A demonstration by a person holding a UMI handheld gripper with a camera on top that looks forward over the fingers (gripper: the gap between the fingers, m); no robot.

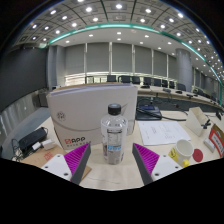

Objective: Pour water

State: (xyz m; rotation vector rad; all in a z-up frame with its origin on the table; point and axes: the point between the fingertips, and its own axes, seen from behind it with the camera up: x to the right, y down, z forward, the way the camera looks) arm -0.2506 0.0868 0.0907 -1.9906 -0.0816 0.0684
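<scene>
A clear plastic water bottle (114, 134) with a dark cap and a pale label stands upright on the light wooden table (112, 174). It is just ahead of my gripper (112, 160), in line with the gap between the two fingers. The purple pads (78, 158) are spread wide, with clear space on either side of the bottle, so the gripper is open and holds nothing. A white paper cup (182, 152) with a yellow rim stands to the right, beyond the right finger.
A white cardboard box (88, 116) with red lettering stands right behind the bottle. A black device (32, 139) lies at the left. Papers (162, 131) and a red round object (197, 156) lie at the right. Desks with monitors fill the room behind.
</scene>
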